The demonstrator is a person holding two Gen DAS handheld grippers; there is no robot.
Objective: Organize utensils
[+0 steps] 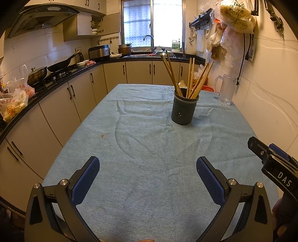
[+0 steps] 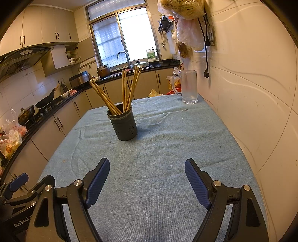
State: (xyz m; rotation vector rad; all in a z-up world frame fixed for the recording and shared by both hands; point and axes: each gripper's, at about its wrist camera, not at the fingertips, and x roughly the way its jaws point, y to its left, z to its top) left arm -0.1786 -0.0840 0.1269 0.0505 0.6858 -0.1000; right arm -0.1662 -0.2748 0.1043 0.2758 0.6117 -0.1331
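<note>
A dark grey utensil holder (image 1: pixel 184 108) (image 2: pixel 123 125) stands upright on the blue tablecloth (image 1: pixel 145 149) (image 2: pixel 158 141). Several wooden chopsticks (image 1: pixel 190 78) (image 2: pixel 128 89) stand in it, fanned out. My left gripper (image 1: pixel 148 163) is open and empty, low over the near part of the table, well short of the holder. My right gripper (image 2: pixel 147 165) is open and empty too, beside the left one; its body shows at the right edge of the left wrist view (image 1: pixel 273 162). No loose utensils lie on the cloth.
A clear glass mug (image 1: pixel 226 89) (image 2: pixel 188 86) stands at the far right corner by the tiled wall (image 2: pixel 251 93). Kitchen counter (image 1: pixel 55 78) with pans and bags runs along the left. Plastic bags (image 1: pixel 234 16) hang on the wall.
</note>
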